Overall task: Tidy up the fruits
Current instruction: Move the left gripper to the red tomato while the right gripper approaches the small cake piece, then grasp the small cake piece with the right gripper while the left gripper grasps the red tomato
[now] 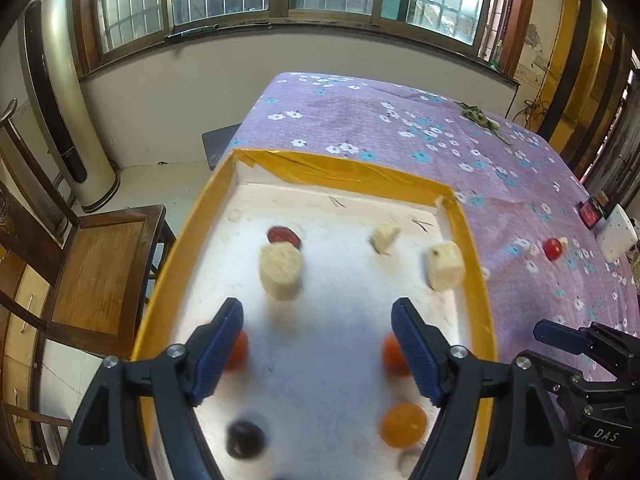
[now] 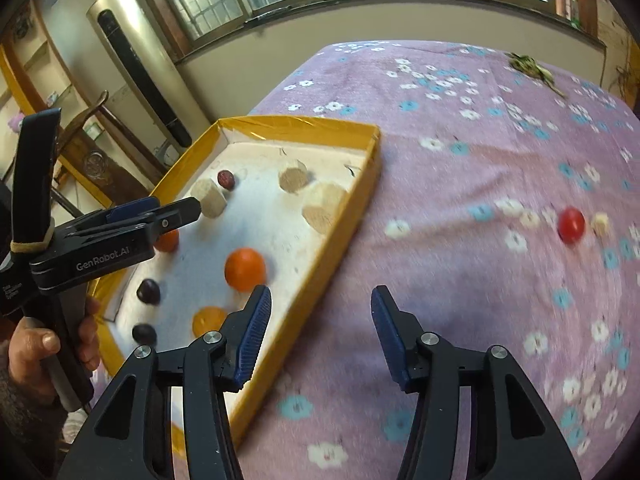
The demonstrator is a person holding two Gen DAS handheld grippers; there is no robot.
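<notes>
A yellow-rimmed white tray (image 1: 476,264) (image 2: 360,184) lies on the purple flowered cloth. In it are oranges (image 1: 402,424) (image 2: 245,269), dark plums (image 1: 245,439) (image 2: 148,291), a red date (image 1: 280,234) and pale cut chunks (image 1: 280,272) (image 2: 323,207). A red cherry tomato (image 1: 553,249) (image 2: 571,225) lies on the cloth to the right of the tray. My left gripper (image 1: 318,320) is open and empty above the tray. My right gripper (image 2: 320,308) is open and empty over the tray's right rim; it also shows in the left wrist view (image 1: 560,338).
A wooden chair (image 1: 96,276) stands left of the table. A white box with a red item (image 1: 614,236) sits at the cloth's right edge. Green stems (image 1: 480,118) lie at the far side. A small pale bit (image 2: 601,224) lies by the tomato.
</notes>
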